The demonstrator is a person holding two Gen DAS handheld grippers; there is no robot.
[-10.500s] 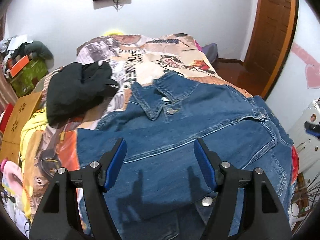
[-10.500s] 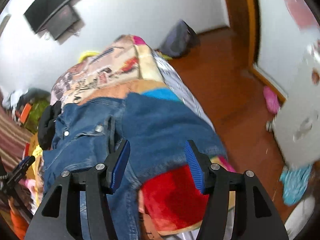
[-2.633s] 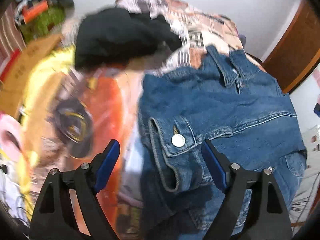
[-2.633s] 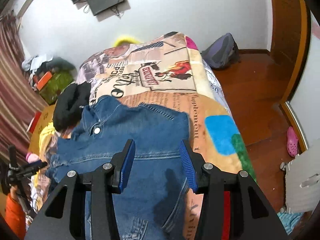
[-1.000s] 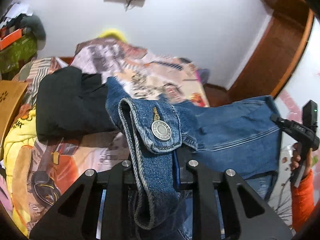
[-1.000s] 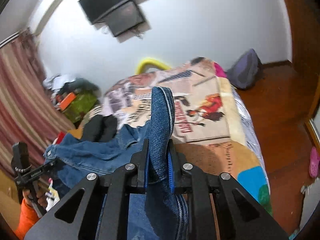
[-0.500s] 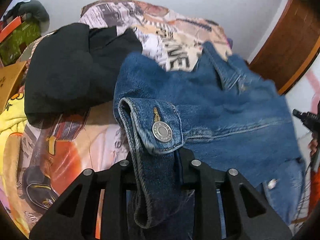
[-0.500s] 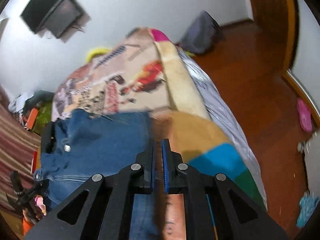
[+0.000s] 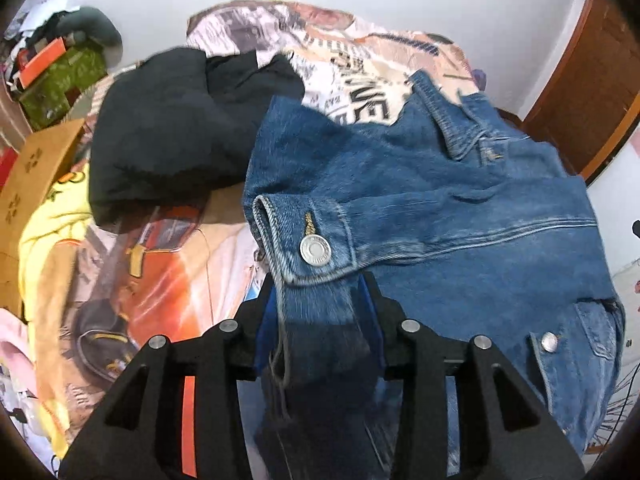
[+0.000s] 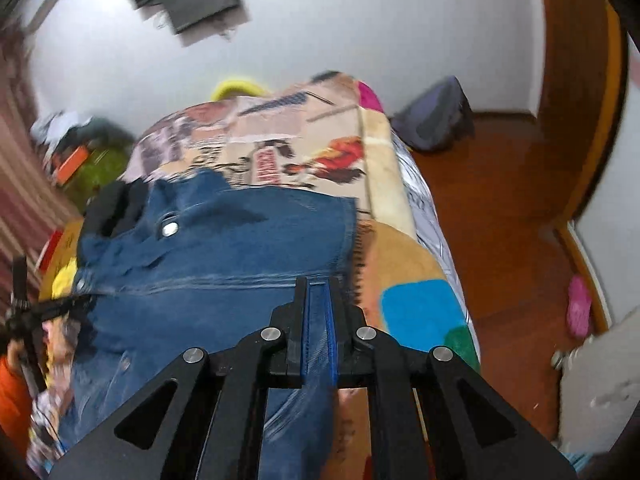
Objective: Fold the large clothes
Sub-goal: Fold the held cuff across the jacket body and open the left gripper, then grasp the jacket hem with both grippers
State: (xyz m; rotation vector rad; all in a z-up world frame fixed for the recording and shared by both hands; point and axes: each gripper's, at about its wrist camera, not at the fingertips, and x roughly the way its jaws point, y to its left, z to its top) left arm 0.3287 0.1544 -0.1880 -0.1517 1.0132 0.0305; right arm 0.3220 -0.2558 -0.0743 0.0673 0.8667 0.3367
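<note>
Item: denim jacket (image 9: 460, 216), on bed (image 9: 168, 248) | your left tongs (image 9: 320, 312) clamp its cuff (image 9: 308, 240); right tongs (image 10: 319, 312) pinch its edge | sleeves folded in; body fold remains.

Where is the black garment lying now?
In the left wrist view, the black garment lies upper left on the bed, touching the denim jacket.

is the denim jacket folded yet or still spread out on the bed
Partly folded. The denim jacket has one sleeve cuff brought over its body, pinched by the left gripper; the right gripper pinches its other edge.
</note>
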